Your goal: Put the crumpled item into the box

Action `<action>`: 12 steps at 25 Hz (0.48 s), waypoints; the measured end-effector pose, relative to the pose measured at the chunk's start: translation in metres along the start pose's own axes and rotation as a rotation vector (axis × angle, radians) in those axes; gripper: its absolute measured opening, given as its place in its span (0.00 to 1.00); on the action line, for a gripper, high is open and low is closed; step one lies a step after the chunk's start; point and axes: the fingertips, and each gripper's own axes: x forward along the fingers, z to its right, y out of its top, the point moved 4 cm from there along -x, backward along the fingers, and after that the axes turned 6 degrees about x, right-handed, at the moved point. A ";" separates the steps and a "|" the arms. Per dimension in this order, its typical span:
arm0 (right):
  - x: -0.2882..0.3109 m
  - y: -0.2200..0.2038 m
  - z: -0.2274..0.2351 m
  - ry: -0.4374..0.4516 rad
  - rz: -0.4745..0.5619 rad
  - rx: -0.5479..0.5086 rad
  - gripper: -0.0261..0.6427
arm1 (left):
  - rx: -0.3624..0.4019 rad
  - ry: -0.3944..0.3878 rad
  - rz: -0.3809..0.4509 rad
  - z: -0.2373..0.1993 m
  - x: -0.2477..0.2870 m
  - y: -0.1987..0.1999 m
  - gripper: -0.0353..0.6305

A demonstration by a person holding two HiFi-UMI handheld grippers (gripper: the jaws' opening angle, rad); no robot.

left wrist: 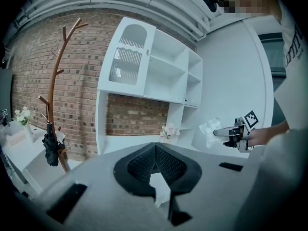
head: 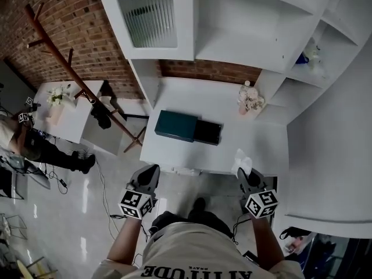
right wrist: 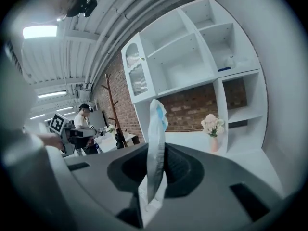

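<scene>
A dark teal box (head: 187,127) lies on the white desk (head: 256,144), with a black part at its right end. The crumpled item (head: 242,160), white with a bit of blue print, sticks up from my right gripper (head: 244,173), which is shut on it at the desk's front right edge. In the right gripper view the crumpled item (right wrist: 156,143) stands upright between the jaws. My left gripper (head: 151,170) hovers in front of the desk's left front edge, shut and holding nothing. In the left gripper view the right gripper (left wrist: 220,132) and the crumpled item (left wrist: 210,128) show off to the right; the box is hidden there.
A small vase of flowers (head: 250,99) stands at the desk's back right, under the white shelf unit (head: 244,22). A wooden coat rack (head: 75,83) leans at the left. A person (head: 35,144) sits at the far left by a side table (head: 70,118). Cables lie on the floor.
</scene>
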 end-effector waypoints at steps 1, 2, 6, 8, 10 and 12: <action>0.004 0.000 0.004 0.008 -0.007 -0.003 0.15 | -0.006 0.004 0.002 0.000 0.003 0.000 0.09; 0.008 0.001 0.007 0.015 -0.015 -0.007 0.15 | -0.013 0.008 0.004 0.000 0.007 0.001 0.09; 0.021 0.003 0.018 0.035 -0.038 -0.009 0.15 | -0.032 0.022 0.001 0.002 0.018 0.001 0.09; 0.027 0.004 0.022 0.038 -0.046 -0.003 0.15 | -0.038 0.026 -0.005 0.000 0.023 0.002 0.09; 0.033 0.005 0.025 0.040 -0.054 0.004 0.15 | -0.043 0.030 -0.010 -0.002 0.027 0.002 0.09; 0.040 0.005 0.027 0.041 -0.063 0.009 0.15 | -0.045 0.032 -0.014 -0.005 0.031 0.002 0.09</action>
